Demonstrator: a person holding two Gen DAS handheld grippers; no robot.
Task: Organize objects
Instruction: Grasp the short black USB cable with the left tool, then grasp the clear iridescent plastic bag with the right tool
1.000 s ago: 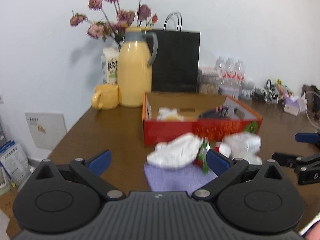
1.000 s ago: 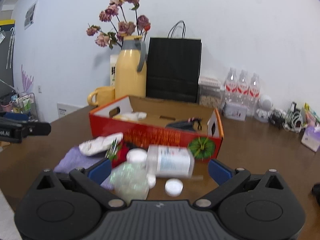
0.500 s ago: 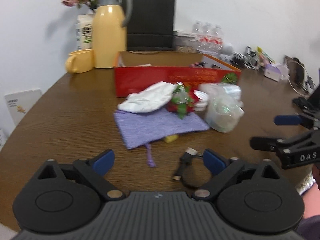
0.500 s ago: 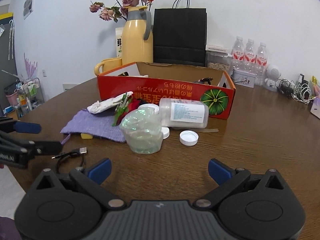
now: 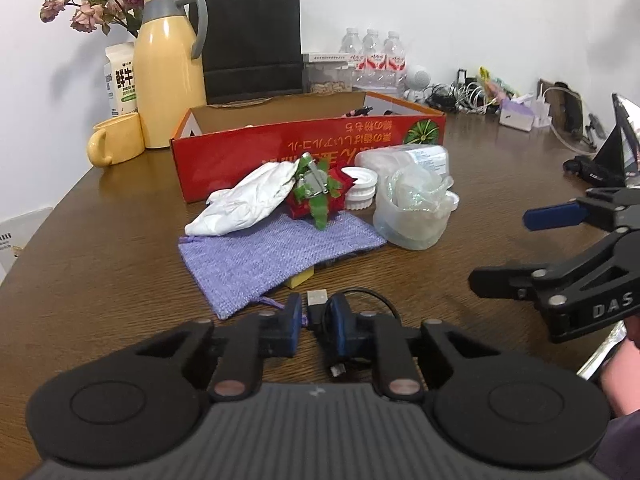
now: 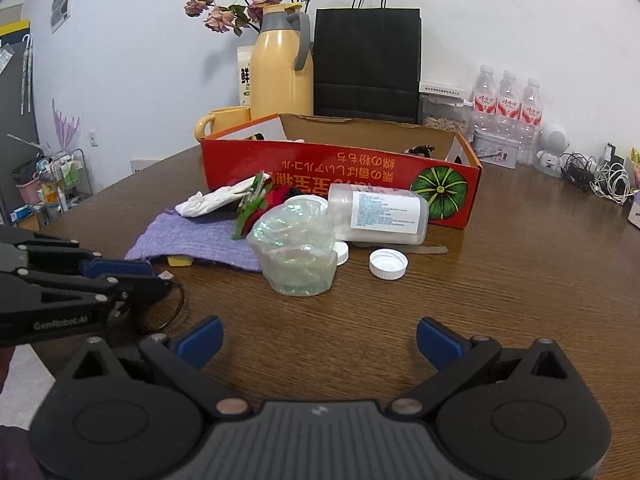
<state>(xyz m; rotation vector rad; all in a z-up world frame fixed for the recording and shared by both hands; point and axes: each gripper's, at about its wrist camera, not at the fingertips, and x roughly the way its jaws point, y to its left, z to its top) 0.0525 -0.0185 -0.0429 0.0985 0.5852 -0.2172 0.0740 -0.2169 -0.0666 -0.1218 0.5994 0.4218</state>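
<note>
Task barely begun: the red box (image 5: 308, 148) at table centre holds only a few items, w/ a pile left just near of it: white cloth (image 5: 248, 200), purple pouch (image 5: 276, 252), crumpled clear cup (image 5: 416, 212), tipped bottle (image 6: 384, 214), loose cap (image 6: 388, 264). Left gripper (image 5: 316, 316), jaws just closed, pinches the black USB cable (image 5: 318, 304) lying on the table nearest the viewer. Right gripper (image 6: 320, 340) wide open, empty. Thermos (image 5: 168, 72), mug (image 5: 116, 144), black bag (image 5: 252, 40) stand beyond the box, not in the way.
</note>
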